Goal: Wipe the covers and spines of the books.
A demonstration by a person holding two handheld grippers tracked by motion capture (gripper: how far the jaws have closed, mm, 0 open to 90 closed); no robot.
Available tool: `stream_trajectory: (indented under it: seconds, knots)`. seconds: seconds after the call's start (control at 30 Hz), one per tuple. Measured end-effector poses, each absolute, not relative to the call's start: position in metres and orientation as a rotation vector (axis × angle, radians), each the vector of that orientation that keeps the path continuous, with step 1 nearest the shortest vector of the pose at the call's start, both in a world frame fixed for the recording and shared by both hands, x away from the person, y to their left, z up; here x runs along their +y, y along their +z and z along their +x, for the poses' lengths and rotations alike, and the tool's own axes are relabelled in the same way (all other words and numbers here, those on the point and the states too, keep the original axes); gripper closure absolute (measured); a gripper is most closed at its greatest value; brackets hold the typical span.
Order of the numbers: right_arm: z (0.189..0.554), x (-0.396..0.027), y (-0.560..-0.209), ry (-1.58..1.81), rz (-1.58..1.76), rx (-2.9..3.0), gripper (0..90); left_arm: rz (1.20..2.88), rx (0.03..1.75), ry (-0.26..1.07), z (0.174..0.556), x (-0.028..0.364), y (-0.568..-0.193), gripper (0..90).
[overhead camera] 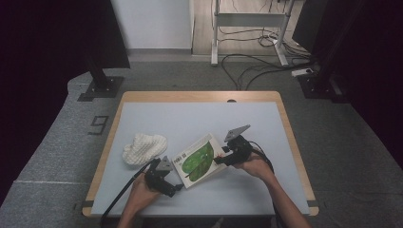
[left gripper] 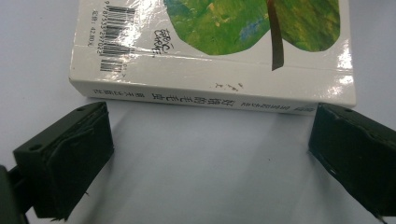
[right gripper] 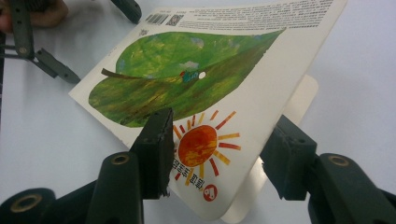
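Note:
A white picture book with a green leaf on its cover lies on the pale table, between my two grippers. In the left gripper view, the book shows its spine and barcode just beyond my left gripper. Its jaws stand wide open and touch nothing. In the right gripper view, the cover is tilted up off the page beneath it. Its near edge, printed with a sun, passes between the jaws of my right gripper. One jaw sits above the cover and one below, with a visible gap between them.
A white knitted cloth lies left of the book, beyond my left gripper. The table's wooden rim frames a pale top. Stands, cables and dark screens are on the floor behind. My right gripper is at the book's right edge.

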State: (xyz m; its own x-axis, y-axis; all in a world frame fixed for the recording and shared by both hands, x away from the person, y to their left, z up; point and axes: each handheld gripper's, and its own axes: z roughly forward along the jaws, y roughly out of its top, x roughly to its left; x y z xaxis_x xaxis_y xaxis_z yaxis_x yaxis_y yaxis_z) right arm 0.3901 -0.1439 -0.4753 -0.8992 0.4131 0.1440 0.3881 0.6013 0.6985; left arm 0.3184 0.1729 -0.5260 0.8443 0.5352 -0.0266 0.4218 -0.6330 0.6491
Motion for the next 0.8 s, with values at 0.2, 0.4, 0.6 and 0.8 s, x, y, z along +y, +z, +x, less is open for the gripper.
stream_trajectory:
  seconds: [0.2, 0.4, 0.6, 0.8]
  knots:
    - [0.388, -0.148, -0.478, 1.204, 0.706, 2.784, 50.3, 2.333, 0.699, 0.207, 0.318, 0.174, -0.524, 0.0]
    - [0.385, -0.153, -0.481, 1.225, 0.713, 2.780, 53.4, 2.321, 0.706, 0.189, 0.318, 0.174, -0.523, 0.0]
    - [0.382, -0.158, -0.483, 1.247, 0.713, 2.770, 55.6, 2.315, 0.719, 0.181, 0.319, 0.175, -0.522, 0.0]
    - [0.378, -0.160, -0.484, 1.244, 0.719, 2.759, 56.8, 2.278, 0.744, 0.149, 0.321, 0.177, -0.520, 2.0]
